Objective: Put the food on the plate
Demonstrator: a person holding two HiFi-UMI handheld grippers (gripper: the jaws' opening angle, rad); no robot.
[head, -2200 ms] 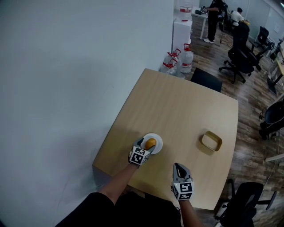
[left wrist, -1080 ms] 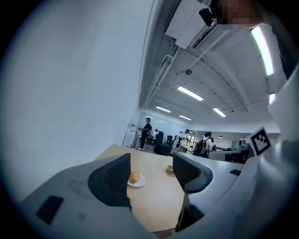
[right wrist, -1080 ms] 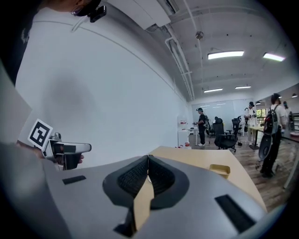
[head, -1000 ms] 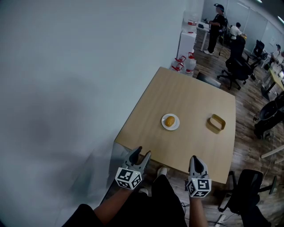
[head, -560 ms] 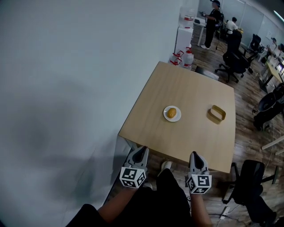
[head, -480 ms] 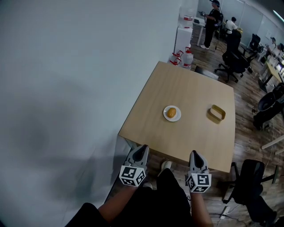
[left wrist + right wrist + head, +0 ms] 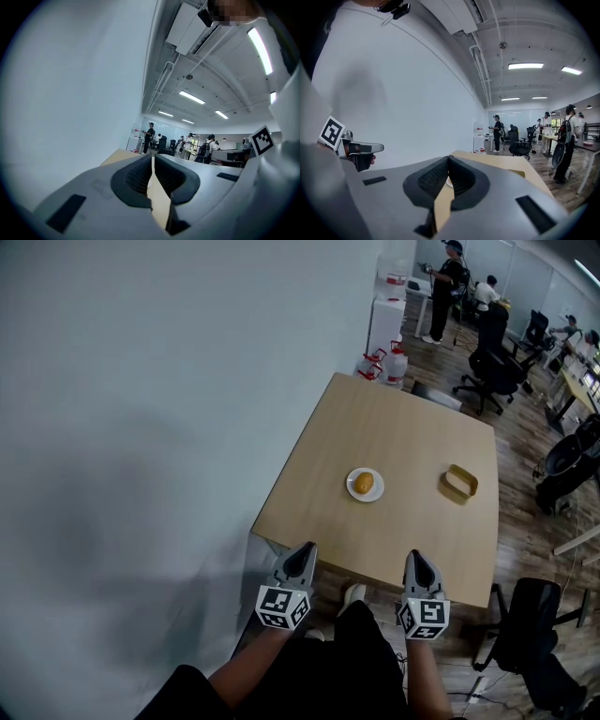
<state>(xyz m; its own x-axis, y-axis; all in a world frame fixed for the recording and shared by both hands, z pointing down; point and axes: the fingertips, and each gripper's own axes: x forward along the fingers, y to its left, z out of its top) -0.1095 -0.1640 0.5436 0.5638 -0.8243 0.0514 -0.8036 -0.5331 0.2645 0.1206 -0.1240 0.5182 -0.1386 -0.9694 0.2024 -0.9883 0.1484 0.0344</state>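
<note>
Open-plan office. Black swivel chairs on a wood-plank floor, desks along the right edge, people standing and sitting at the back. Overhead are strip lights, exposed pipes and a ceiling air-conditioning unit. Big water jugs stand beside a white cabinet. Plain white wall, light wooden table.
</note>
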